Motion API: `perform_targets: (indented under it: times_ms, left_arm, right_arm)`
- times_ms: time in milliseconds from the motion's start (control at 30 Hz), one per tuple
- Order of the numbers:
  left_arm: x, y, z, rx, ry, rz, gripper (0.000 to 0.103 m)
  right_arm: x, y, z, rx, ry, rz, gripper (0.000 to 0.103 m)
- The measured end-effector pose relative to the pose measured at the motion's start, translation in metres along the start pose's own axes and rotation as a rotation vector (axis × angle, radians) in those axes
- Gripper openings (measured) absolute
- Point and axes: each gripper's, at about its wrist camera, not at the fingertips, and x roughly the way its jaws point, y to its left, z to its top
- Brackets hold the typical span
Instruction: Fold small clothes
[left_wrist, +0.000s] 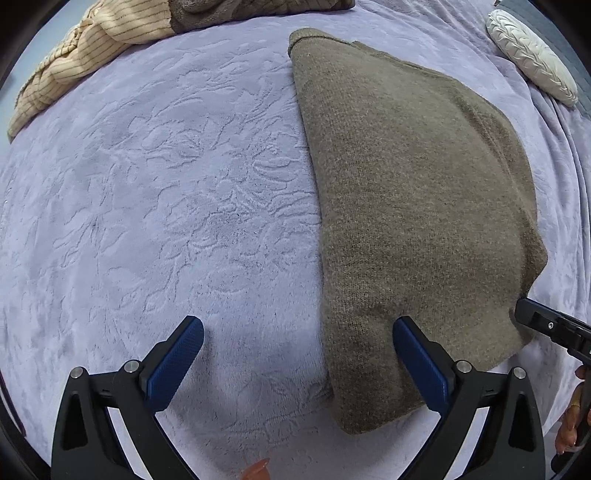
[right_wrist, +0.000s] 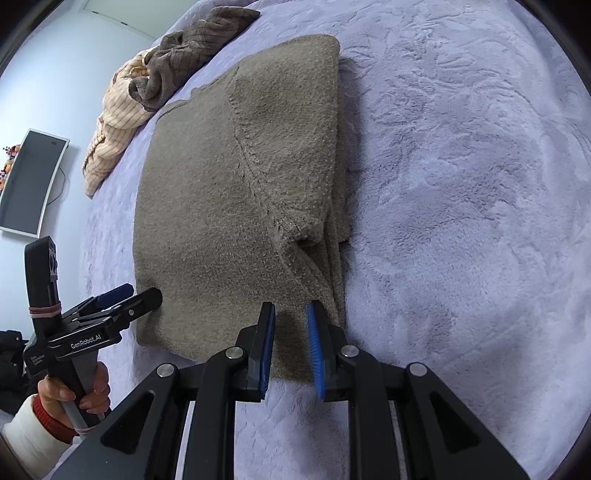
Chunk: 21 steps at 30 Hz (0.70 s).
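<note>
An olive-brown knitted sweater (left_wrist: 413, 206) lies folded lengthwise on the lilac plush bedspread (left_wrist: 166, 206); it also shows in the right wrist view (right_wrist: 229, 206), its sleeve folded over the body. My left gripper (left_wrist: 297, 332) is open wide at the sweater's near left corner, one finger over the knit, one over the bedspread, holding nothing. It shows in the right wrist view (right_wrist: 138, 293) at the sweater's near left edge. My right gripper (right_wrist: 291, 308) hovers over the sweater's near edge, jaws narrowly apart, nothing between them. Its tip shows in the left wrist view (left_wrist: 532, 314).
A cream striped garment (left_wrist: 74, 55) and a brown garment (left_wrist: 240, 11) are heaped at the far edge of the bed. A white ribbed cushion (left_wrist: 532, 55) lies at the far right. A wall-mounted screen (right_wrist: 31, 181) hangs left of the bed.
</note>
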Motion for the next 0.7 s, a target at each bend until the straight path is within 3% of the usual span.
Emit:
perform_targets:
  times_ms: [100, 167, 233, 433, 633, 700]
  left_arm:
    - [-0.008, -0.009, -0.004, -0.004, 0.009, 0.028, 0.102]
    - [-0.011, -0.012, -0.006, -0.008, 0.024, 0.037, 0.102]
    - [-0.014, -0.013, -0.009, -0.018, 0.031, 0.043, 0.102]
    - [-0.019, -0.01, -0.015, -0.07, 0.07, 0.068, 0.102]
    - [-0.015, -0.006, -0.021, -0.128, 0.092, 0.069, 0.102]
    - [-0.013, -0.004, -0.022, -0.136, 0.097, 0.073, 0.102]
  right_arm:
    - [-0.003, -0.001, 0.002, 0.013, 0.018, 0.031, 0.033]
    - [-0.01, 0.0, 0.003, 0.035, 0.021, 0.077, 0.053]
    - [-0.021, 0.001, 0.006, 0.04, 0.005, 0.099, 0.057]
    - [-0.043, -0.016, 0.037, 0.075, -0.044, 0.125, 0.057]
    - [-0.021, -0.043, 0.084, 0.157, -0.038, 0.187, 0.056]
    - [-0.012, -0.047, 0.092, 0.185, -0.025, 0.22, 0.037]
